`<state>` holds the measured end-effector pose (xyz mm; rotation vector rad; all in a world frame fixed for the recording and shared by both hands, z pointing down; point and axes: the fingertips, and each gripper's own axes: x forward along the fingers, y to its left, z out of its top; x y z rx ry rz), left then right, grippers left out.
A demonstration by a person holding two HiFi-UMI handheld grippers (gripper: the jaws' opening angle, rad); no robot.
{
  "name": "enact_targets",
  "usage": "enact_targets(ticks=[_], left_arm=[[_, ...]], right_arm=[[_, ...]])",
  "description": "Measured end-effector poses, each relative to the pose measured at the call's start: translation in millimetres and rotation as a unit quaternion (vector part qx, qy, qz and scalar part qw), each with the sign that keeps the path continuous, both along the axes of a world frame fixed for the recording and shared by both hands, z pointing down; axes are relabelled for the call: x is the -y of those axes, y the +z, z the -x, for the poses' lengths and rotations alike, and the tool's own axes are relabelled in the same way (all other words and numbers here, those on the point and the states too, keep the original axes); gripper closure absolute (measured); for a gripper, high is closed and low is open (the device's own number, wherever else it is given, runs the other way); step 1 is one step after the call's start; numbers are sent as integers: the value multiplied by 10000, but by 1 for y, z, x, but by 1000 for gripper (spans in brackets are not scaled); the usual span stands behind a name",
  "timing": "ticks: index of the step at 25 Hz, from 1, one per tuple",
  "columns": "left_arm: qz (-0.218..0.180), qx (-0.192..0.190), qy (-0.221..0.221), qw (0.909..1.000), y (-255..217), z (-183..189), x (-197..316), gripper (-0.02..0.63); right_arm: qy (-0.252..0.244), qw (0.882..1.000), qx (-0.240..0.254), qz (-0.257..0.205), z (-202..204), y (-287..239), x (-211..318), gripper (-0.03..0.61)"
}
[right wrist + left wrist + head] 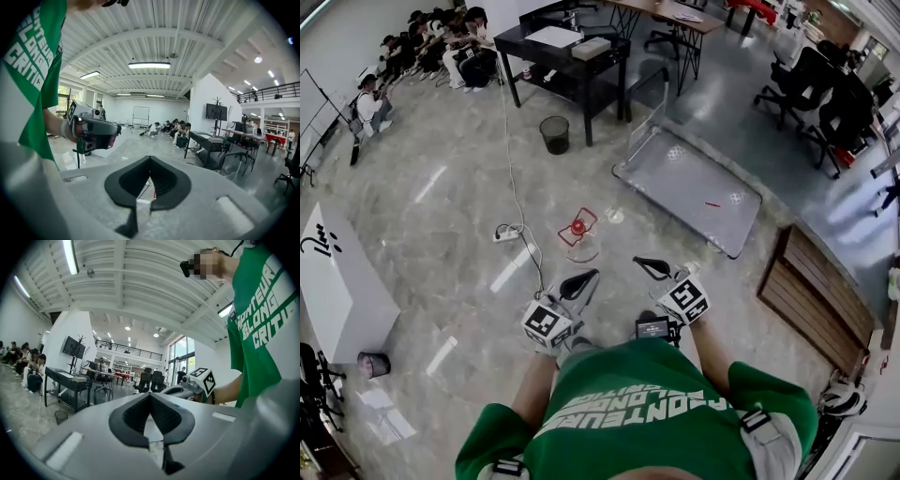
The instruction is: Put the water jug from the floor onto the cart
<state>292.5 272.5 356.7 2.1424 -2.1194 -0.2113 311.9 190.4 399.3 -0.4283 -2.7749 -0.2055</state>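
Polished stone floor, open office. Head view: the red-capped water jug (578, 228) stands on the floor at 12 o'clock, with the flat cart (689, 187) at 1 o'clock, well apart. The left gripper (578, 281) and right gripper (652, 269) are side by side, aimed jugward, we judge. Left gripper view: jaws together, empty, no jug visible. Right gripper view: jaws likewise closed on nothing. Only the head view places the jug and cart.

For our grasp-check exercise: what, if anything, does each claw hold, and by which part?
Nothing. The left claw and the right claw are both shut and empty; the water jug stands on the floor ahead, untouched.
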Motion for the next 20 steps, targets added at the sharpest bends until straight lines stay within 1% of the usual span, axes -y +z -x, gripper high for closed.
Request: enact_targets(ticks=[4,9,13,20], left_arm=[[-4,-51,-130,9999,-5,13,-29,598],[-4,-188,-374,9991,4,24,-67,598],[48,-270,-465,9985,9,31,-94,598],[-65,-297,-564,9979,6,33,-115,598]], right_arm=[[-263,9996,34,-35,17,-8,-34,586],[-409,9992,-45,-6,30,5,-69,586],[-521,9986,-20,-80,37,2,-96,586],[-460,9988,-61,-160,31,4,-109,586]])
